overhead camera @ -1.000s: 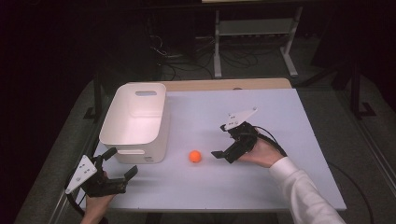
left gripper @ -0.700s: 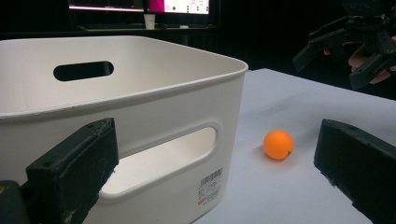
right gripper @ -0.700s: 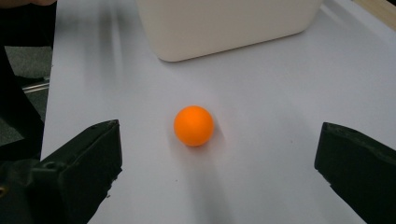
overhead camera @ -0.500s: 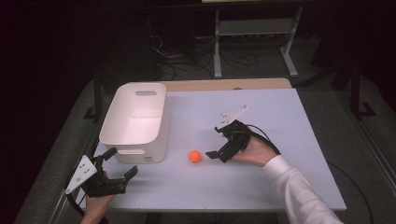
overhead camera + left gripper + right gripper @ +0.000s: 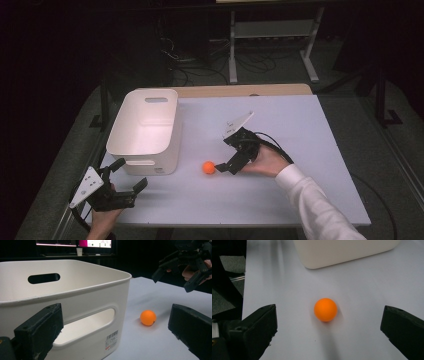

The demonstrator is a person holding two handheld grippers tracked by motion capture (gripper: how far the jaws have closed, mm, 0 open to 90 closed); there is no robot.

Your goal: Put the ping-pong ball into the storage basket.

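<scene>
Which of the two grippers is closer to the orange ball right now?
The right gripper: its open jaws sit just beside the orange ball. The left gripper is off by the white bin.

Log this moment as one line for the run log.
right gripper: open, beside orange ball, no contact | left gripper: open, idle at near table edge | white bin: looks empty

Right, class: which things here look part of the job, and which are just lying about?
Part of the job, probably:
ball
right gripper, open, lined up on the ball
bin

Just about:
left gripper, open, idle at the table corner
metal rack behind
floor cables
</scene>
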